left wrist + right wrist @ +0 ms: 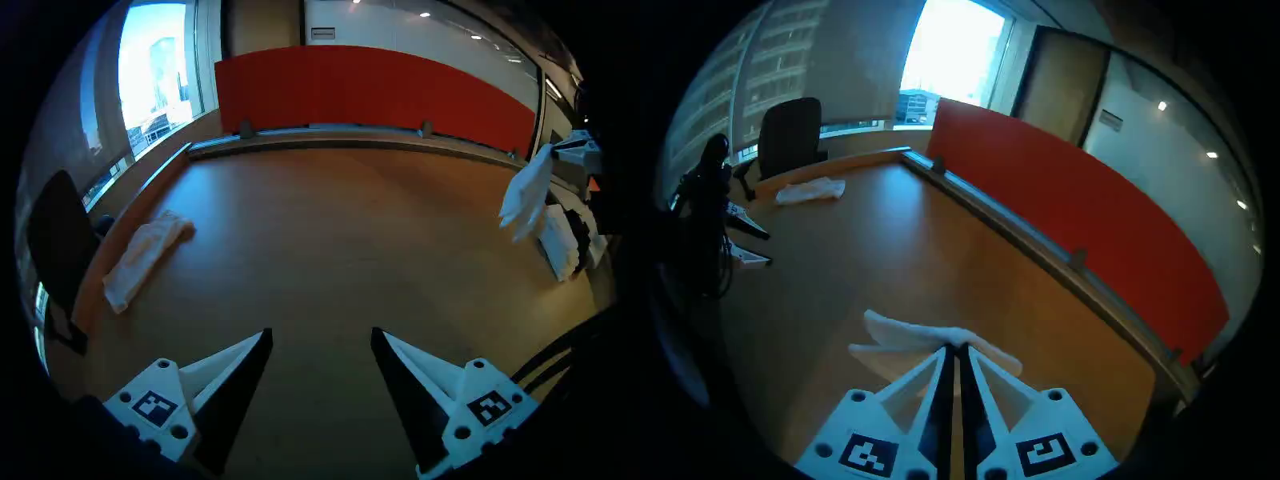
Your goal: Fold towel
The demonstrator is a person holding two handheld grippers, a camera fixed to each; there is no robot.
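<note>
- White towel (904, 334): limp and creased, gathered in loose folds. It is pinched between the closed fingers of the right hand-held gripper (957, 350) and held above the wooden surface (336, 240).
- Left hand-held gripper (321, 334): fingers are spread wide; nothing is gripped.
- Second towel (144, 256): crumpled, laid near an edge of the surface.
</note>
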